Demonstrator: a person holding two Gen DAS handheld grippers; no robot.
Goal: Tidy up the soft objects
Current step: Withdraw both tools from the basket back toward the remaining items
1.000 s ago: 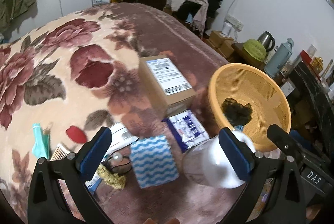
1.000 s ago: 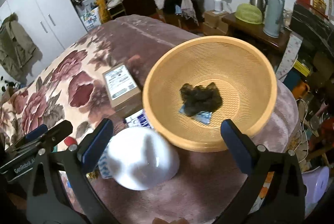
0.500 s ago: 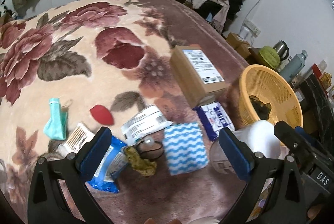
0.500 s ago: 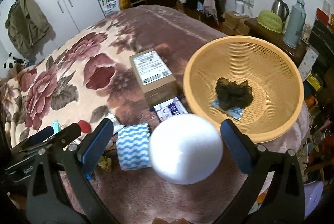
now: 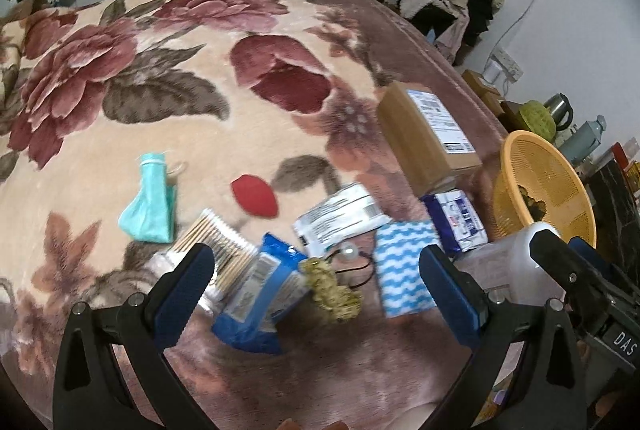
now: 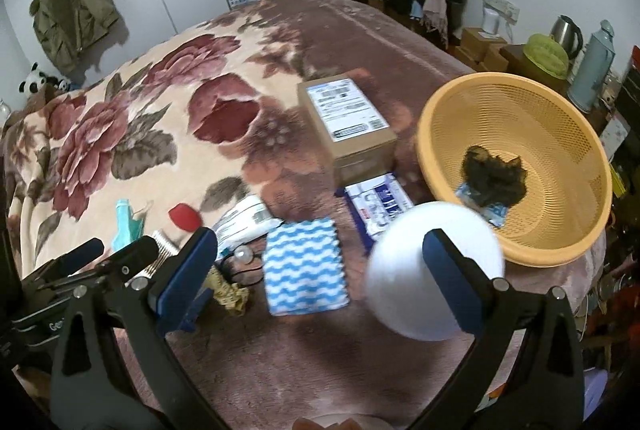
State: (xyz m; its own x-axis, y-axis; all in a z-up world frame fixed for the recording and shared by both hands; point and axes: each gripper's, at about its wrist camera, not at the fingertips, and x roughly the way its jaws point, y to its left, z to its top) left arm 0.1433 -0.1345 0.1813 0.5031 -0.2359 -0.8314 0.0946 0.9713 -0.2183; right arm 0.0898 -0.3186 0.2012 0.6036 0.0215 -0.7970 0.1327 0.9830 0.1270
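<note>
— Where do your claws stand?
— Your left claw gapes empty above the yellow scrunchie on the bed; your right claw is spread wide too, gripping nothing.
— And the soft things?
— The blue wavy cloth lies near the white jar; a dark scrunchie sits in the orange basket, far right
</note>
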